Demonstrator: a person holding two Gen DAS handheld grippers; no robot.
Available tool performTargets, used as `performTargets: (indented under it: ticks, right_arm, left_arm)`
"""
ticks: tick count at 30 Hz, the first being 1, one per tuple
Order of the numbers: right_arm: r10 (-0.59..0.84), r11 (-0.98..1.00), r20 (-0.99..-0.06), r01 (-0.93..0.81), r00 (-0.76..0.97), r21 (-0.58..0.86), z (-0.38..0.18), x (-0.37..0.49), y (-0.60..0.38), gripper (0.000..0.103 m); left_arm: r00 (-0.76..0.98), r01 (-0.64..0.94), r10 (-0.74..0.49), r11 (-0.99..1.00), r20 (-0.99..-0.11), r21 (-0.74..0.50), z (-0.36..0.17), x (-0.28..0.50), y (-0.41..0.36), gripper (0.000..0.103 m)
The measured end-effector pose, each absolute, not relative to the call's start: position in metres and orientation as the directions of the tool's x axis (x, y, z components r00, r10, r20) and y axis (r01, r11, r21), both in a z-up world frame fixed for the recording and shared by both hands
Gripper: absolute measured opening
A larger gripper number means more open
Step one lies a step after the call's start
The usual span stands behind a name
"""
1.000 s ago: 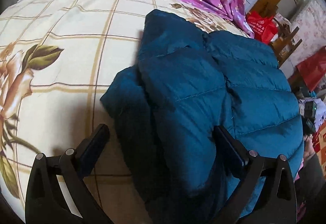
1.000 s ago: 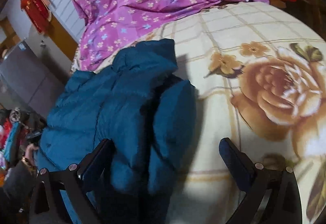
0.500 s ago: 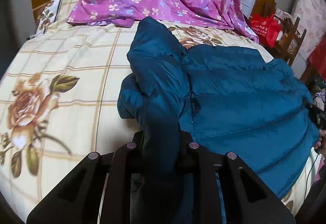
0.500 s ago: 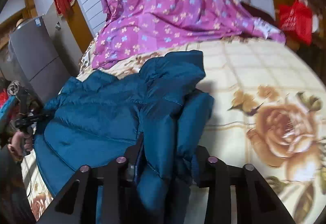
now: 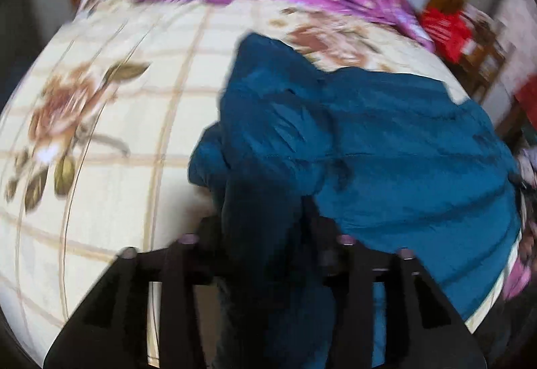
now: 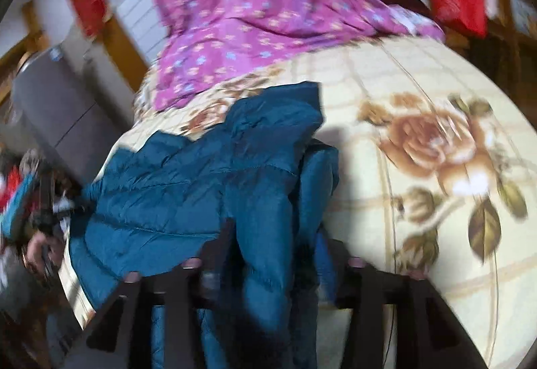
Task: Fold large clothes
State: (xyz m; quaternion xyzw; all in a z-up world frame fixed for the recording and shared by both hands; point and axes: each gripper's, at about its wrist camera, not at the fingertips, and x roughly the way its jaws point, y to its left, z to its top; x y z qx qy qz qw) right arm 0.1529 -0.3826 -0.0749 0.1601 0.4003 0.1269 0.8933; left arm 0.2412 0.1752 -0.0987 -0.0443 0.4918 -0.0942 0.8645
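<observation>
Jacket [image 5: 386, 140] folds bunch between both grippers' fingers over the bed [image 5: 134, 120]; left gripper [image 5: 265, 234] and right gripper [image 6: 273, 244] clench it, jaws easing apart.

Black jaws, round metal pins

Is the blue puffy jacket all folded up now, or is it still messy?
Still messy. The blue jacket lies bunched and half spread over the flowery bedsheet, one thick part pulled up between each tool's fingers. No neat fold shows.
</observation>
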Motion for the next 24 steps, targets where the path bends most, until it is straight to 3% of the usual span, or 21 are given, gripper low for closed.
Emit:
performTargets:
  ticks: [4, 6, 8, 12, 16, 19, 21, 24]
  right_arm:
    - [0.37, 0.873, -0.61, -0.037, 0.7, 0.487, -0.052, 0.136, -0.397, 0.055]
    - [0.328, 0.886, -0.598, -0.019, 0.731, 0.463, -0.034, 0.124, -0.395, 0.069]
    - [0.291, 0.909, -0.587, -0.027, 0.755, 0.416, -0.015, 0.116, -0.384, 0.077]
    - [0.238, 0.94, -0.61, -0.022, 0.756, 0.339, 0.002, 0.124, -0.347, 0.082]
    - [0.194, 0.965, -0.691, -0.006, 0.697, 0.264, -0.021, 0.152, -0.31, 0.082]
    - [0.18, 0.969, -0.754, 0.016, 0.632, 0.245, -0.058, 0.171, -0.306, 0.082]
    - [0.146, 0.975, -0.79, 0.05, 0.595, 0.217, -0.086, 0.181, -0.31, 0.084]
    - [0.167, 0.97, -0.76, 0.035, 0.628, 0.242, -0.102, 0.179, -0.316, 0.093]
  left_arm:
    - [0.538, 0.062, -0.228, 0.971, -0.811, -0.232, -0.083, 0.228, 0.199, 0.048]
    - [0.586, 0.026, -0.176, 0.98, -0.791, -0.199, -0.067, 0.216, 0.204, 0.048]
    - [0.645, 0.03, -0.15, 0.985, -0.749, -0.172, -0.045, 0.206, 0.195, 0.048]
    - [0.668, 0.131, -0.193, 0.981, -0.719, -0.142, -0.033, 0.203, 0.151, 0.049]
    - [0.639, 0.188, -0.233, 0.971, -0.733, -0.145, -0.054, 0.218, 0.11, 0.049]
    - [0.6, 0.137, -0.144, 0.988, -0.787, -0.076, -0.089, 0.233, 0.097, 0.049]
    - [0.603, 0.122, -0.169, 0.985, -0.78, -0.12, -0.107, 0.237, 0.104, 0.051]
    - [0.615, 0.1, -0.227, 0.972, -0.755, -0.211, -0.114, 0.238, 0.118, 0.051]
